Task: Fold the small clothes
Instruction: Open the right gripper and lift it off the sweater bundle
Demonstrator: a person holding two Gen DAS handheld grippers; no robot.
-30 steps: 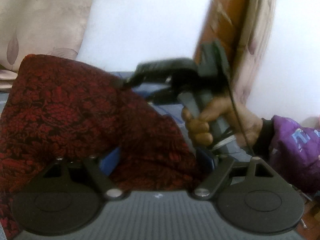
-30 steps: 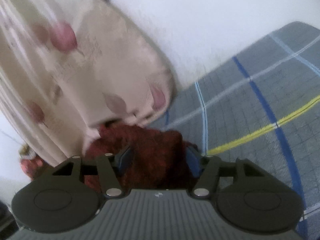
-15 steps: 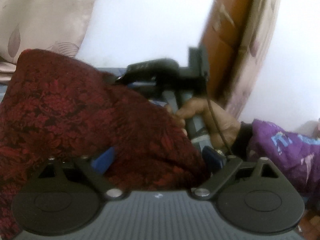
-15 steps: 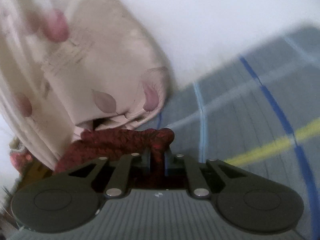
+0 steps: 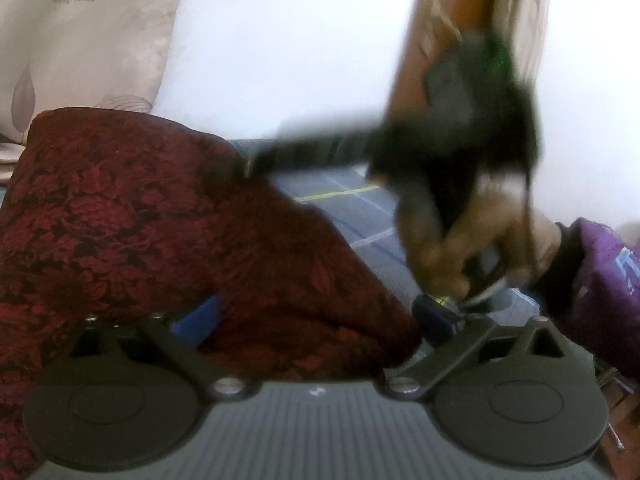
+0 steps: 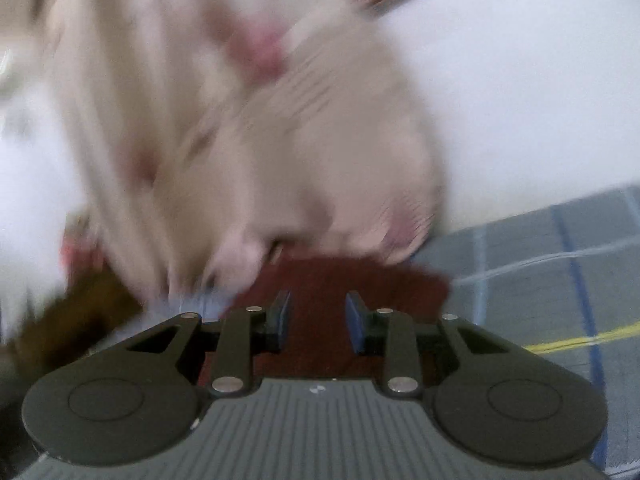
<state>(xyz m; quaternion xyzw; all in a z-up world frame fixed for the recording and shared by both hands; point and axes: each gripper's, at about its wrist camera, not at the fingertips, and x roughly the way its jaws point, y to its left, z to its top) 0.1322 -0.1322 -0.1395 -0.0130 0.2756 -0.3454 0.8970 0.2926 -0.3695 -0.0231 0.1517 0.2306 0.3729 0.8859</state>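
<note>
My left hand-held gripper (image 5: 316,320) has its fingers spread wide, with the red cloth (image 5: 140,220) bunched between them; I cannot tell whether it grips. The cloth's long axis runs from lower right up to a raised corner at upper left, over the checked bed (image 5: 360,216). My right hand-held gripper (image 6: 316,316) stands half open, holding nothing, with the cloth (image 6: 320,280) lying just ahead under the pillow (image 6: 260,140).

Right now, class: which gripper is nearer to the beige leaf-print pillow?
Right. The right gripper sits just below the beige leaf-print pillow, red garment between. The left gripper has most of the garment before the pillow.
</note>
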